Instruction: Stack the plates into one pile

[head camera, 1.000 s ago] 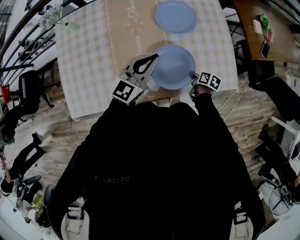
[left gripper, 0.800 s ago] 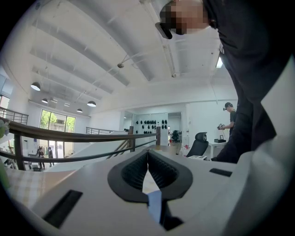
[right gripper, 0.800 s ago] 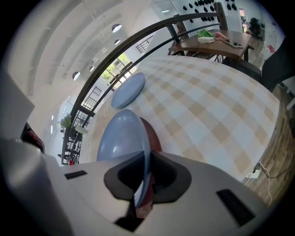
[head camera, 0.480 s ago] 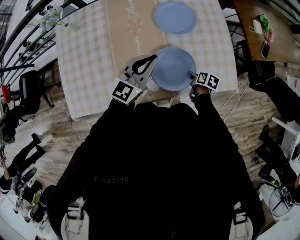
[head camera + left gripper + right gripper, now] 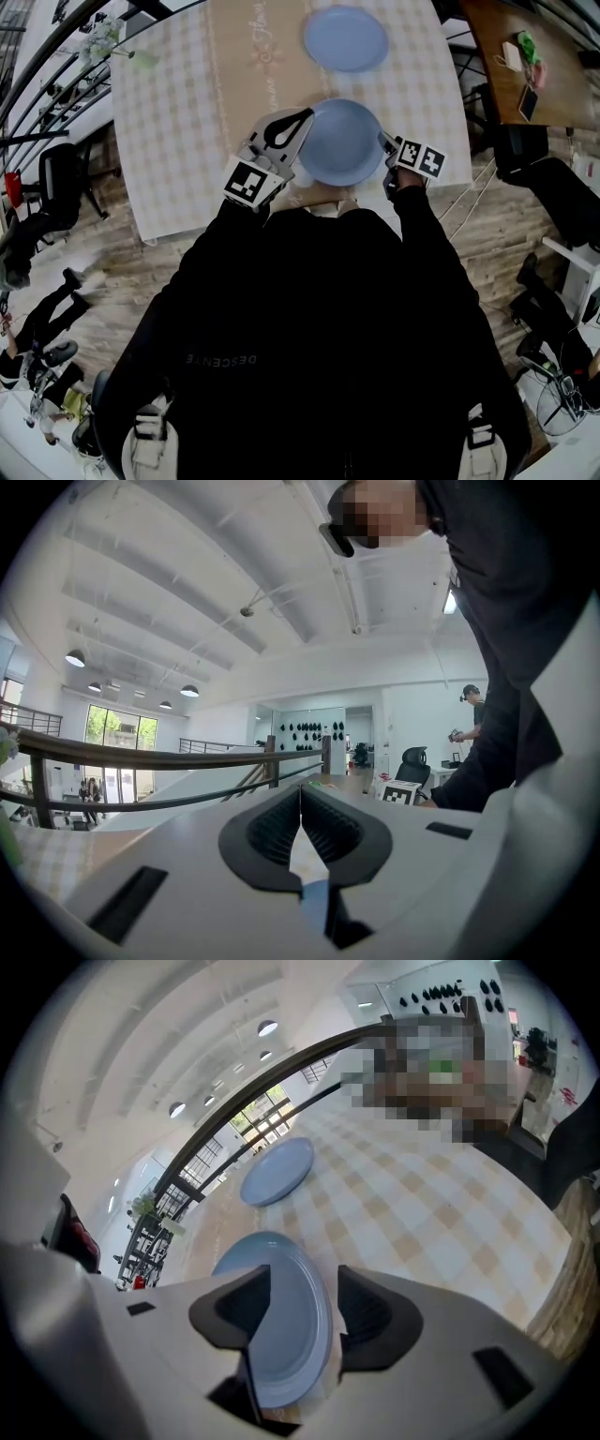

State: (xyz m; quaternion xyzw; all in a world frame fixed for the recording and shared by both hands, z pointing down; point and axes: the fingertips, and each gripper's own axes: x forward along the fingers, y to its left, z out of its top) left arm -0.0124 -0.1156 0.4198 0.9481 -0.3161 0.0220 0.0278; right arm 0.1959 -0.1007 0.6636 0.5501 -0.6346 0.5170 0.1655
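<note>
Onlooker: Since a second ago the near plate [image 5: 339, 142] has slid a touch toward the person, and the right hand-held gripper [image 5: 386, 142] has loosened at its right rim. Its jaws are opening, with the rim between them but no longer pinched.

Listener: And the other one?

Onlooker: The left hand-held gripper [image 5: 302, 120] has its jaws together on a thin sliver of the plate's left rim. The far plate [image 5: 345, 38] lies flat on the checked desk [image 5: 178, 122], well apart, toward the far edge.

Listener: What could go wrong?

Onlooker: I judge the near plate now depends on one grip at one edge. If it is off the desk, it could sag or twist out of those jaws and clatter down. Carried that way, it might also land off-centre on the far plate.

Listener: What can't you make out?

Onlooker: Whether the near plate rests on the desk or hangs above it. The person's dark torso covers the desk's near edge. The left gripper view points up at ceiling and railings, so it shows only that sliver. Mosaic patches cover parts of both gripper views.
</note>
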